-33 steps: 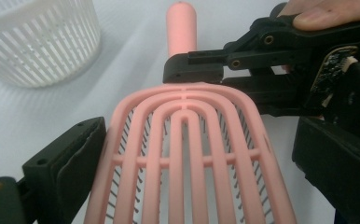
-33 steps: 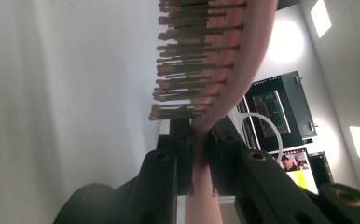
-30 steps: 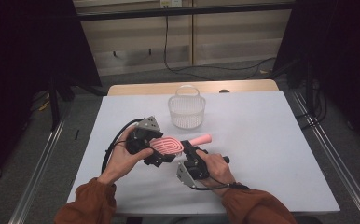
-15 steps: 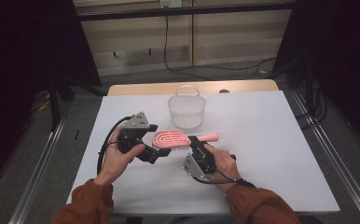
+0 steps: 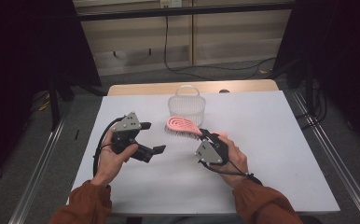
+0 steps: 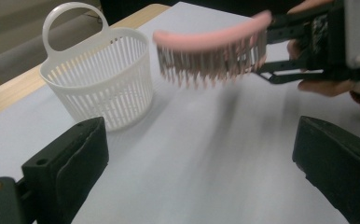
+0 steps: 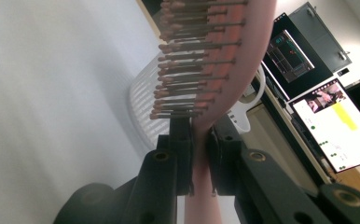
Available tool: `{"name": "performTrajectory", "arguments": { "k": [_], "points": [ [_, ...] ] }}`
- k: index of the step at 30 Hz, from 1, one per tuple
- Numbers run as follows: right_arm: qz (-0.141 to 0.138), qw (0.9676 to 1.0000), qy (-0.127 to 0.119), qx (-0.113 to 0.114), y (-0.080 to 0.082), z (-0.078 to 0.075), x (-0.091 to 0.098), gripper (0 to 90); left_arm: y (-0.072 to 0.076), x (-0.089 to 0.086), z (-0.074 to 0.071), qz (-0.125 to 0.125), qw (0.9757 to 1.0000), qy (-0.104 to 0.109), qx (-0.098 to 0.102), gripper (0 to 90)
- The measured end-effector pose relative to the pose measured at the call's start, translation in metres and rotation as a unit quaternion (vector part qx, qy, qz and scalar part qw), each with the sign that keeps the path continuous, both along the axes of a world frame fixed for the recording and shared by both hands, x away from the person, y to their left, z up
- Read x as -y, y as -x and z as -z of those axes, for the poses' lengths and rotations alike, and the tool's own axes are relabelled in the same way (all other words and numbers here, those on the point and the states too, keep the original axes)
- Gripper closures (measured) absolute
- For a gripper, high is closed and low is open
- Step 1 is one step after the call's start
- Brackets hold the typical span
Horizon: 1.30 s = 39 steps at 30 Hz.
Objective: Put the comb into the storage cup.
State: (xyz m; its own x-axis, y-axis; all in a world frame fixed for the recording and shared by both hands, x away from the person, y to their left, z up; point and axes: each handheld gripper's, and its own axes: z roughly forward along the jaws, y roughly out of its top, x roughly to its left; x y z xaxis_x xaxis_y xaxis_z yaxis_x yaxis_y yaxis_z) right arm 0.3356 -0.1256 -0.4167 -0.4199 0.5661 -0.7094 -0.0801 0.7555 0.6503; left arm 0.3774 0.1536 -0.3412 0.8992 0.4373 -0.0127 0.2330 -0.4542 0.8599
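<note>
High view shows the right hand-held gripper (image 5: 205,136) clamped on the pink brush's (image 5: 182,126) handle, lifted just before the white basket (image 5: 186,106), the left hand-held gripper (image 5: 153,138) gaping empty; next, I'd guess, comes dropping it in.

- High view looks forward and down across the white desk (image 5: 271,140) from 6 o'clock.
- Both gripper views sit close, sharing the pink brush (image 6: 211,46) (image 7: 225,60) and white basket (image 6: 99,84) (image 7: 143,107).
</note>
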Motion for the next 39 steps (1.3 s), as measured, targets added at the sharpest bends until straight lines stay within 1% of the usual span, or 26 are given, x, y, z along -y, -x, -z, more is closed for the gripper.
{"name": "performTrajectory", "arguments": {
  "k": [1,3,6,7,8,12,13,16,17,18,19,21,23,24,26,27,28,29,30,32,33,34,35,36,37,39],
  "points": [
    [-0.003,1.0,-0.009,-0.004,0.0,-0.001,0.001,81.8,0.0,0.0,0.001,-0.001,1.0,0.002,0.001,3.7],
    [0.0,0.9991,-0.039,-0.018,-0.001,-0.004,0.005,81.8,0.0,-0.001,0.001,-0.004,1.0,0.006,0.002,3.6],
    [-0.004,0.9965,-0.075,-0.035,-0.002,-0.009,0.009,81.8,-0.001,-0.001,0.002,-0.009,0.9999,0.006,0.006,3.6],
    [-0.005,0.9954,-0.086,-0.04,-0.002,-0.01,0.009,81.8,0.0,0.0,0.003,-0.012,0.9999,0.012,0.001,3.6],
    [-0.006,0.9945,-0.095,-0.043,-0.002,-0.011,0.01,81.8,-0.001,-0.001,0.003,-0.01,0.9999,0.008,0.003,3.6],
    [-0.014,0.9883,-0.137,-0.067,-0.004,-0.013,0.014,81.8,0.0,0.0,0.004,-0.01,0.9999,0.01,0.004,3.6],
    [-0.015,0.9867,-0.147,-0.067,-0.005,-0.013,0.015,81.8,0.0,0.0,0.005,-0.011,0.9999,0.012,0.004,3.6],
    [-0.018,0.9834,-0.164,-0.075,-0.006,-0.012,0.016,81.8,-0.001,-0.001,0.004,-0.012,0.9998,0.015,0.003,3.5],
    [-0.021,0.9814,-0.174,-0.079,-0.006,-0.012,0.017,81.8,-0.001,-0.001,0.005,-0.014,0.9997,0.02,0.0,3.5],
    [-0.022,0.9807,-0.177,-0.081,-0.007,-0.012,0.018,81.8,-0.002,-0.002,0.004,-0.013,0.9996,0.025,-0.003,3.5],
    [-0.023,0.9784,-0.186,-0.086,-0.007,-0.012,0.019,81.8,-0.003,-0.002,0.005,-0.01,0.9992,0.037,-0.01,3.5],
    [-0.026,0.9747,-0.202,-0.092,-0.008,-0.013,0.021,81.8,-0.005,-0.003,0.005,-0.006,0.9988,0.047,-0.009,3.6],
    [-0.032,0.971,-0.214,-0.102,-0.009,-0.015,0.023,81.8,-0.004,-0.003,0.006,-0.021,0.9988,0.044,0.001,3.6],
    [-0.037,0.969,-0.22,-0.106,-0.009,-0.015,0.023,81.7,-0.004,-0.003,0.007,-0.021,0.999,0.04,0.006,3.6],
    [-0.04,0.9664,-0.227,-0.113,-0.009,-0.015,0.023,81.8,-0.004,-0.003,0.008,-0.02,0.9988,0.044,-0.004,3.6],
    [-0.041,0.9648,-0.232,-0.116,-0.009,-0.015,0.023,81.8,-0.004,-0.002,0.009,-0.023,0.9988,0.044,-0.002,3.6],
    [-0.045,0.9615,-0.241,-0.124,-0.009,-0.015,0.023,81.8,-0.004,-0.001,0.01,-0.024,0.9988,0.043,-0.001,3.6],
    [-0.047,0.9598,-0.246,-0.126,-0.009,-0.015,0.023,81.8,-0.004,0.0,0.01,-0.026,0.9989,0.04,0.002,3.6],
    [-0.049,0.9565,-0.255,-0.132,-0.009,-0.015,0.023,81.8,-0.003,0.0,0.01,-0.028,0.9988,0.039,0.007,3.5],
    [-0.056,0.9523,-0.266,-0.139,-0.01,-0.015,0.024,81.8,-0.003,0.001,0.009,-0.029,0.9986,0.043,0.007,3.5],
    [-0.059,0.9503,-0.271,-0.141,-0.01,-0.015,0.024,81.8,-0.002,0.001,0.008,-0.029,0.9985,0.045,0.01,3.5],
    [-0.06,0.9495,-0.273,-0.143,-0.01,-0.015,0.025,81.8,-0.001,0.0,0.008,-0.035,0.9983,0.043,0.018,3.2],
    [-0.062,0.9484,-0.275,-0.146,-0.01,-0.015,0.025,81.8,-0.001,0.0,0.007,-0.037,0.998,0.048,0.02,2.9],
    [-0.062,0.9493,-0.273,-0.144,-0.01,-0.015,0.025,81.8,0.0,-0.001,0.006,-0.038,0.998,0.045,0.022,2.7],
    [-0.063,0.9491,-0.272,-0.145,-0.01,-0.015,0.025,81.8,-0.001,-0.001,0.006,-0.04,0.9978,0.047,0.024,2.7],
    [-0.067,0.9464,-0.279,-0.149,-0.011,-0.015,0.025,81.8,-0.001,-0.002,0.006,-0.046,0.9973,0.051,0.027,2.6]
  ]
}}
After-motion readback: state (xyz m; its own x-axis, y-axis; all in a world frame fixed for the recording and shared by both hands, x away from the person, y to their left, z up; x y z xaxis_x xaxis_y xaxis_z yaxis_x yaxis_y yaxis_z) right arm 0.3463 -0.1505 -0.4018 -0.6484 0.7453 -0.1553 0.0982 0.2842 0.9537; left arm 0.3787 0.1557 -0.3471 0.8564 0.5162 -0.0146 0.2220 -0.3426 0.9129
